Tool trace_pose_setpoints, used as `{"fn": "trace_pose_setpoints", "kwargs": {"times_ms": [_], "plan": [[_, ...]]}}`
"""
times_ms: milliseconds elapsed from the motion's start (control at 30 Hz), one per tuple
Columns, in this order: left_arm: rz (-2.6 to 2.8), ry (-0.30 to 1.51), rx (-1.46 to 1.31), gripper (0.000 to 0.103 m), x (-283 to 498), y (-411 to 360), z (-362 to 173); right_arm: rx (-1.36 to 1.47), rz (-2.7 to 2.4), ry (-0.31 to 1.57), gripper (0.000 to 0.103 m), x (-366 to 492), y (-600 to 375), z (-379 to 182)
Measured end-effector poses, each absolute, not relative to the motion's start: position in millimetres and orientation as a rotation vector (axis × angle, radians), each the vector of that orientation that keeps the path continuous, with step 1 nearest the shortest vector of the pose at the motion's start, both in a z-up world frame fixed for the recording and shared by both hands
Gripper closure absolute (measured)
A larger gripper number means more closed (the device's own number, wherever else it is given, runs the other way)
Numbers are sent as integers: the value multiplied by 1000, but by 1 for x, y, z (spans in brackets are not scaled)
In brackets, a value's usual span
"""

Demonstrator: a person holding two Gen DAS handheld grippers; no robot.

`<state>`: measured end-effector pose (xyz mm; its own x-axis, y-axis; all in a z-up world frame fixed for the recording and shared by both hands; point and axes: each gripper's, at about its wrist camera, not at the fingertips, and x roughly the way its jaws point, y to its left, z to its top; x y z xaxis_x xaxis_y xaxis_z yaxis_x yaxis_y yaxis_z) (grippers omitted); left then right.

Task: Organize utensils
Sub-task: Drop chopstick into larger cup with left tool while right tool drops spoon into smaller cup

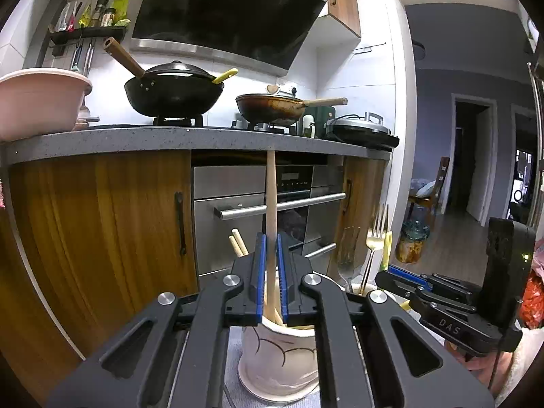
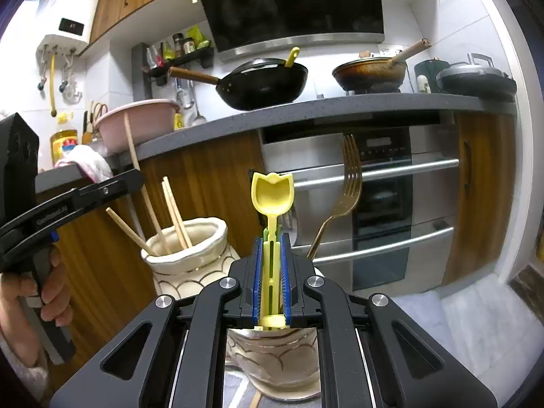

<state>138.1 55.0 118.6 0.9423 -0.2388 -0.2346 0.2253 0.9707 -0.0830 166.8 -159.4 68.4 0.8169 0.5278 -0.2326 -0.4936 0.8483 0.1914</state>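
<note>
My left gripper (image 1: 271,238) is shut on a long wooden chopstick (image 1: 271,197) that stands upright, its lower end inside a cream ceramic holder (image 1: 278,357). Two more chopsticks (image 1: 238,243) lean in that holder. In the right wrist view my right gripper (image 2: 272,238) is shut on the handle of a yellow spoon (image 2: 272,195), bowl up, above a second cream holder (image 2: 275,357). A gold fork (image 2: 346,197) stands in that second holder, tines up. The first holder (image 2: 190,251) sits to the left, with the left gripper (image 2: 136,176) over it.
Both holders rest on a pale cloth (image 2: 476,312) in front of wooden cabinets (image 1: 102,221) and a steel oven (image 2: 380,204). The grey counter (image 1: 204,136) above carries a black wok (image 1: 173,91), a brown pan (image 1: 272,105) and a pink basin (image 1: 37,98). A hand (image 2: 51,289) grips the left tool.
</note>
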Motion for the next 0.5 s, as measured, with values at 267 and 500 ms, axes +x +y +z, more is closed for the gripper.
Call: {"fn": "trace_pose_setpoints", "kwargs": {"times_ms": [267,500], "plan": [[-239,235,-30,82,126,51,129,153,539,268,74,157,-170,77],[-219,234,8,59,101,45,133,177,503,284,41,137,-190,90]]}}
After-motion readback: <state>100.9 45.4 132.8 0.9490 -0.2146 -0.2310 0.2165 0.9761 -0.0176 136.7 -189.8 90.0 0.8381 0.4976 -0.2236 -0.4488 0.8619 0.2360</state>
